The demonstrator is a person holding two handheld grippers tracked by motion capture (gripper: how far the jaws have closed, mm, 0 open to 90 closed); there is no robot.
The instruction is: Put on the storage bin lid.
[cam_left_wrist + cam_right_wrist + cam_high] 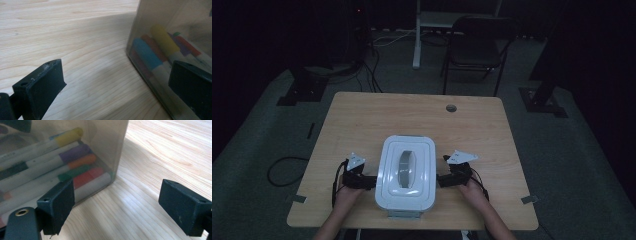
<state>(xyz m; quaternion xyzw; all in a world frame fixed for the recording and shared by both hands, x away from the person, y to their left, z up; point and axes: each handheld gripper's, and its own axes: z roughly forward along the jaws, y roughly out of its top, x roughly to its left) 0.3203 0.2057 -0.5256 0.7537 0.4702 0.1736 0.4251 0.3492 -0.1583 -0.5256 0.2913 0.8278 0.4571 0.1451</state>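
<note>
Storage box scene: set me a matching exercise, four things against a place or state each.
Things:
1. storage box
2. left gripper
3. right gripper
4. markers

Places or states:
A. open, at the box's right side
B. lying inside the see-through box
C. lid on, standing on the table between the two grippers
D. open, at the box's left side

Pairs: 1-C, 2-D, 3-A, 4-B

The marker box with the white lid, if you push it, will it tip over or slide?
The marker box looks wide and low, flat on the wooden table, so it would probably slide rather than tip. Its smooth clear wall may be slippery for jaws. The markers lie loose inside, so they would likely shift and rattle when it moves.
</note>
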